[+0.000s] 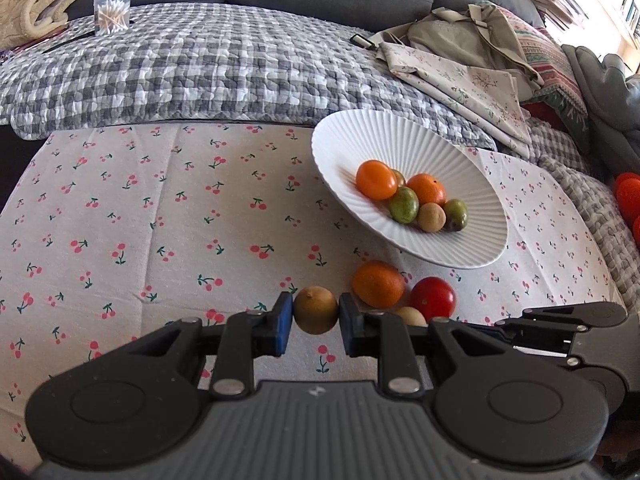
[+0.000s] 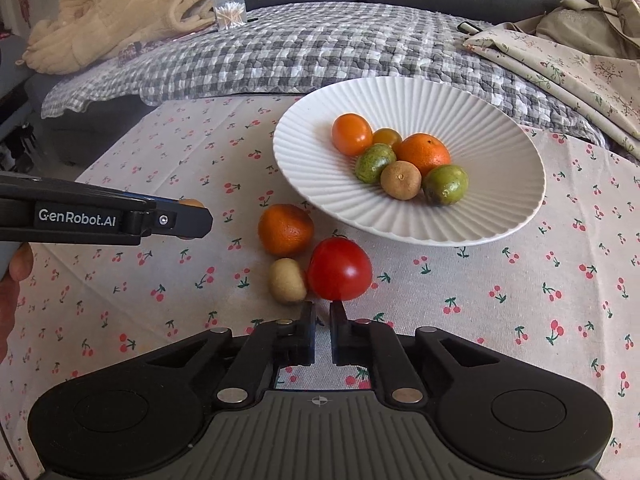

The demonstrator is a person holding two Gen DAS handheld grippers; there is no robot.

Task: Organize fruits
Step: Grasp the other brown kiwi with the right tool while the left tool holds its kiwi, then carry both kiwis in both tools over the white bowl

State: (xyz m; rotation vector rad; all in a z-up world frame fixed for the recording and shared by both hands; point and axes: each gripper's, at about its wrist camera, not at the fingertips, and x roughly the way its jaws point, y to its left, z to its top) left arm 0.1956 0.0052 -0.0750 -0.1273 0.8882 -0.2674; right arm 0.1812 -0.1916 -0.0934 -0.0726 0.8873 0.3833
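My left gripper (image 1: pixel 316 312) is shut on a small brown round fruit (image 1: pixel 315 309) and holds it above the cherry-print cloth, left of the loose fruits. It shows from the side in the right wrist view (image 2: pixel 188 220). A white ribbed plate (image 1: pixel 440 160) (image 2: pixel 500 184) holds several orange, green and brown fruits. In front of the plate lie an orange mandarin (image 2: pixel 285 229) (image 1: pixel 378 284), a red tomato (image 2: pixel 340 269) (image 1: pixel 433 298) and a small tan fruit (image 2: pixel 287 281) (image 1: pixel 411 315). My right gripper (image 2: pixel 322 312) is nearly closed and empty, just short of the tomato.
A cherry-print cloth (image 2: pixel 520 300) covers the surface. A grey checked quilt (image 1: pixel 200 68) lies behind it. A beige blanket (image 2: pixel 112 8), a clear box of cotton swabs (image 1: pixel 112 14) and floral fabric (image 1: pixel 472 80) lie at the back.
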